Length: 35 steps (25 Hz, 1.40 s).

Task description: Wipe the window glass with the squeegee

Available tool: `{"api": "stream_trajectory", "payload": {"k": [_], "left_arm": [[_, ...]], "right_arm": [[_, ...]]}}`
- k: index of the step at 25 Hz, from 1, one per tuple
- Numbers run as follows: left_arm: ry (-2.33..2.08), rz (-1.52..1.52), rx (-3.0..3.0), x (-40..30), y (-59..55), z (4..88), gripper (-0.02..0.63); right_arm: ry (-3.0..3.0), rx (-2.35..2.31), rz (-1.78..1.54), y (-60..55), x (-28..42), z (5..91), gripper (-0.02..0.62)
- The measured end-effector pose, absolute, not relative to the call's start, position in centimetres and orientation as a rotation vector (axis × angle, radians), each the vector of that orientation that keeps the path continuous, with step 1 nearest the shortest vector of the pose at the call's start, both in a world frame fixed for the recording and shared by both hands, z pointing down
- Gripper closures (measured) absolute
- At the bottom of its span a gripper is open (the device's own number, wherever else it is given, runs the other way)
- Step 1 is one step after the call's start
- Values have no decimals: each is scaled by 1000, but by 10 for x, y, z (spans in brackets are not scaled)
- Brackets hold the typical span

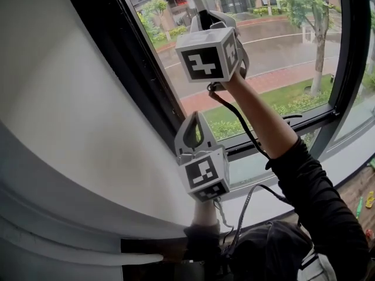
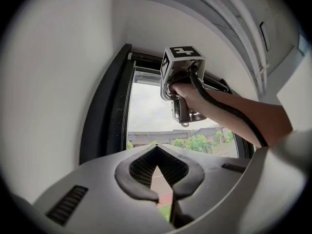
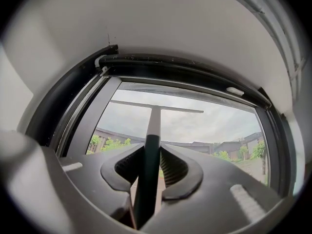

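Squeegee [image 3: 152, 123] pinched in right tool [image 3: 147, 191] (blade [image 3: 156, 106] shows only in its view); left tool [image 2: 164, 196] pressed together.

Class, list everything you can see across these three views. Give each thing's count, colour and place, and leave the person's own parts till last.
squeegee: one; dark handle, pale shaft; blade near the top of the pane
window glass: one pane; clear; ahead of both grippers
window frame: one; black; round the glass
wall: one; white; left of the frame
trees: several; green; outside, beyond the glass
cables: two; black; one trailing from each gripper
left gripper: one; grey; jaws together, empty, below the right one
right gripper: one; grey; held high, shut on the squeegee handle
arm: right; bare forearm, black sleeve; reaching up to the glass
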<state>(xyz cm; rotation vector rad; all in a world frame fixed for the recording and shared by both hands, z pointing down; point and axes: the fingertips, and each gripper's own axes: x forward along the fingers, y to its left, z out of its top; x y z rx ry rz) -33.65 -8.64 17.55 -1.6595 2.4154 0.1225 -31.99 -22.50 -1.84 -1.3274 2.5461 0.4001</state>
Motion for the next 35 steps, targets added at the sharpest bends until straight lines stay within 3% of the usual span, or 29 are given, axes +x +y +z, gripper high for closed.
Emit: {"api": "stream_trajectory", "payload": {"k": [35], "left_arm": [[2493, 121, -1684, -352, -70, 210, 607]], "right_arm": [[2586, -1365, 372, -214, -330, 46, 503]]}}
